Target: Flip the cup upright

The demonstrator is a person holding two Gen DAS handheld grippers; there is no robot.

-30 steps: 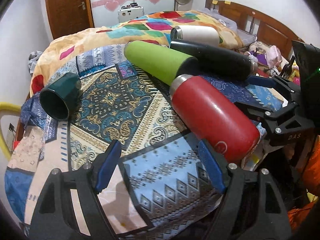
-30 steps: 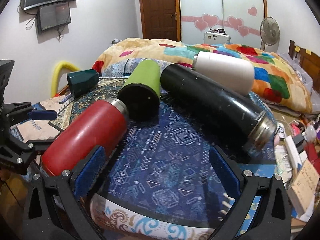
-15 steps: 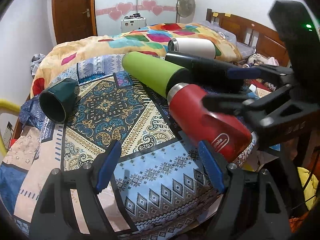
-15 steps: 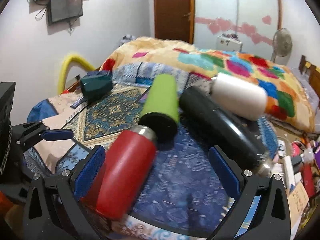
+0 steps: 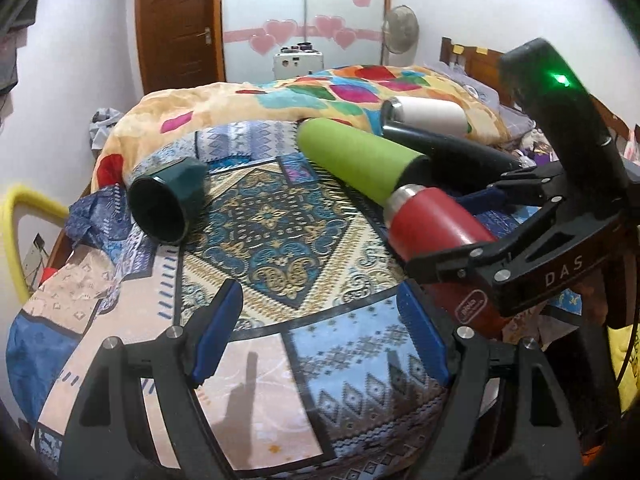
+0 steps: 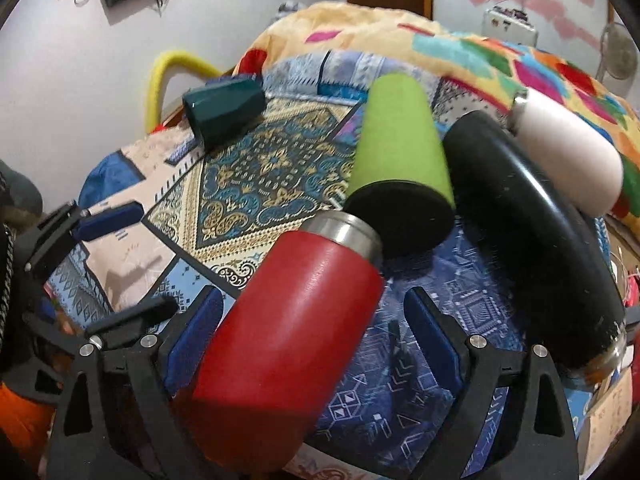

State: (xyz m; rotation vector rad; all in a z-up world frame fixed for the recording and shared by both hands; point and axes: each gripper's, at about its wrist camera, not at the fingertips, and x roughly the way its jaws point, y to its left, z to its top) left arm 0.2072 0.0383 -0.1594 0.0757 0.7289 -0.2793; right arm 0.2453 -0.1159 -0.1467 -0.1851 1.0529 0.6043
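Several cups lie on their sides on a patterned cloth. A red flask (image 6: 288, 332) (image 5: 436, 236) lies nearest, between the open fingers of my right gripper (image 6: 312, 332); whether the pads touch it I cannot tell. Behind it lie a green cup (image 6: 400, 148) (image 5: 356, 160), a long black flask (image 6: 532, 232) (image 5: 448, 148) and a white cup (image 6: 568, 152) (image 5: 428, 114). A dark green mug (image 5: 168, 200) (image 6: 224, 114) lies at far left. My left gripper (image 5: 320, 336) is open and empty over the cloth's near edge, left of the red flask.
The cloth-covered table (image 5: 276, 240) drops off at its near edge. A colourful quilt (image 5: 328, 92) is heaped behind the cups. A yellow hoop (image 5: 16, 240) stands at left. Clutter lies off the right edge (image 6: 612, 432).
My right gripper has moved forward and left, bringing the red flask between its open fingers. My left gripper has drawn back slightly and stayed open.
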